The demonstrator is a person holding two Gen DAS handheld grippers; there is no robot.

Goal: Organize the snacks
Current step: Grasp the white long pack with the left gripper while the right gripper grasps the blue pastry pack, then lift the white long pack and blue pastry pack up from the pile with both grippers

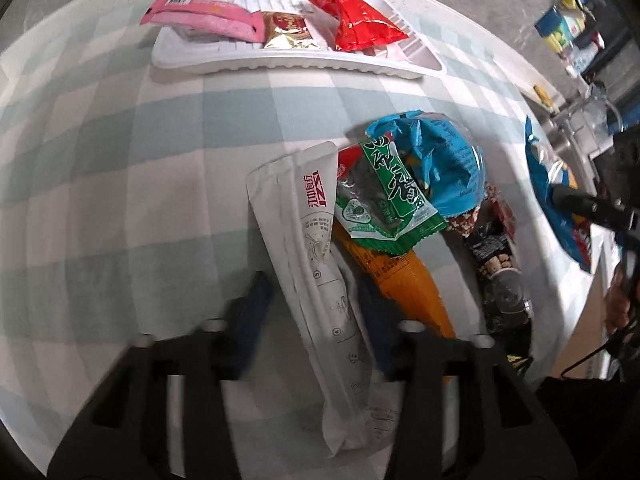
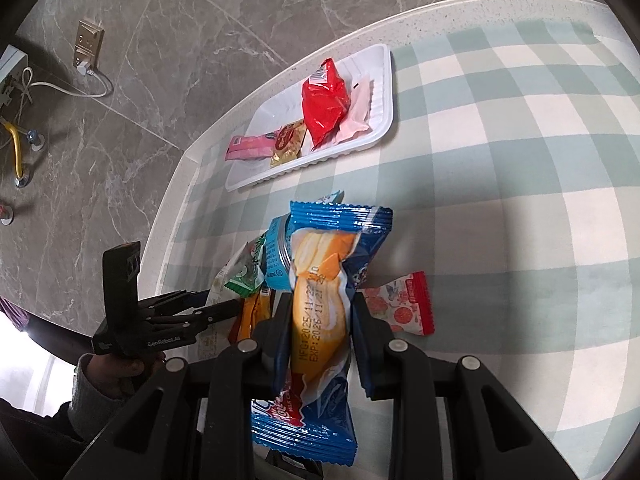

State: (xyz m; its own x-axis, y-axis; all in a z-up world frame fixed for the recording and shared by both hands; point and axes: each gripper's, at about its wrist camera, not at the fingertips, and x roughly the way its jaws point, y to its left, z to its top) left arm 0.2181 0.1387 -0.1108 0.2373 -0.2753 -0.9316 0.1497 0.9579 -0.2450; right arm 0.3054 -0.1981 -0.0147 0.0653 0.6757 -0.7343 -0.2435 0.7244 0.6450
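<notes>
Near the white ribbed plastic tray (image 2: 384, 92), right gripper (image 2: 320, 332) is clamped on a blue-and-orange foil cake packet (image 2: 320, 304), long axis pointing tray-ward. Left gripper (image 1: 316, 312) sits unclenched, straddling a long white paper sachet (image 1: 320, 280) w/ nothing pinched, farther from tray.

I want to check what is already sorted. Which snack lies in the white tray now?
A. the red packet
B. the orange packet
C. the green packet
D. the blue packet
A: the red packet lies in the white tray; the green, orange and blue ones are not in it.
</notes>
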